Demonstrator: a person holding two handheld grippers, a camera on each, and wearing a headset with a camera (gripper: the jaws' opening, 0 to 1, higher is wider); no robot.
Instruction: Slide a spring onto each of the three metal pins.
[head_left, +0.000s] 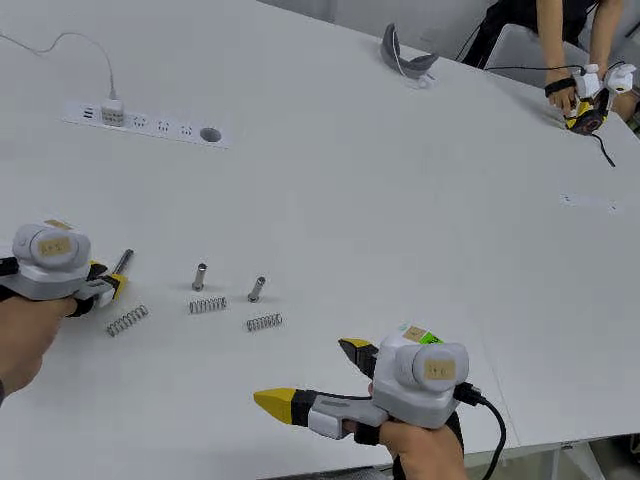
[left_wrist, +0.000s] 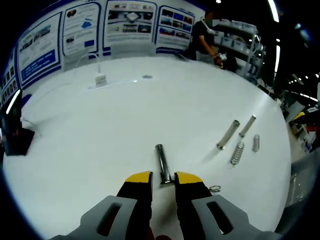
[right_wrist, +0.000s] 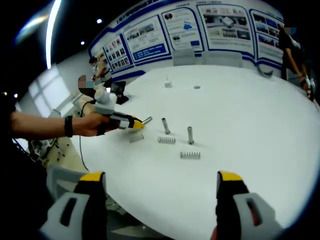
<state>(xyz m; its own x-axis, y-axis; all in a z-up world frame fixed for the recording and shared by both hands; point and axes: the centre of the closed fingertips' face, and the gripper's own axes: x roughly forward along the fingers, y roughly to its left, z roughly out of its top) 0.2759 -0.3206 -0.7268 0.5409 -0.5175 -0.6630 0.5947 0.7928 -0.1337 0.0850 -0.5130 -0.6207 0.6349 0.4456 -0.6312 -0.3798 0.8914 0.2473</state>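
Pins first: the leftmost pin (head_left: 122, 262) is pinched by its base in the left claw (head_left: 108, 284), seemingly lifted off the worktop (head_left: 400, 200), with the leftmost spring (head_left: 127, 320) lying just beside it. The middle pin (head_left: 199, 277) and right pin (head_left: 257, 289) stand upright, the middle spring (head_left: 208, 304) and right spring (head_left: 264, 322) near them. No spring is on yet. The right claw (head_left: 314, 373) hangs wide open and empty; next it should probably take a spring and line it up with the held pin's free end

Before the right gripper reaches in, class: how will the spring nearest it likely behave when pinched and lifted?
The spring lies on its side on the white table, so a nudge would probably roll it. Its thin open coils suggest it is light and may squash if pinched hard. The right gripper, jaws wide open, should probably close gently.
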